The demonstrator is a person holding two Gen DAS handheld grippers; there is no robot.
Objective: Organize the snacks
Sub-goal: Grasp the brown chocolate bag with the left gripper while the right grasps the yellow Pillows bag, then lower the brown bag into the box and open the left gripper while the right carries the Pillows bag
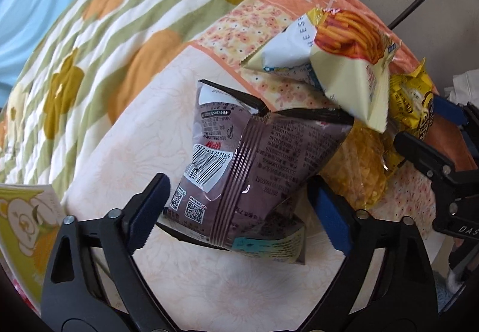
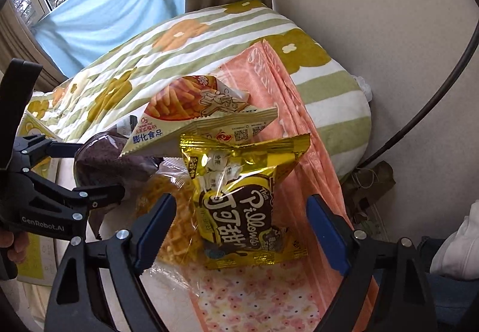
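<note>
While both grippers straddle bags on the bed, we're mid-grab: left gripper (image 1: 236, 200) spread round the purple bag (image 1: 239, 164), right gripper (image 2: 239, 230) likewise round the gold bag (image 2: 245, 206) (neither pinched yet). Next: squeeze w/ care, then lift.

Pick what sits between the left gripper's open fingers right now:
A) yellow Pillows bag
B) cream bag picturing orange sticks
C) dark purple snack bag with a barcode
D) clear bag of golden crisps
C: in the left wrist view the dark purple snack bag stands between the left gripper's spread fingers, barcode side facing the camera.
</note>
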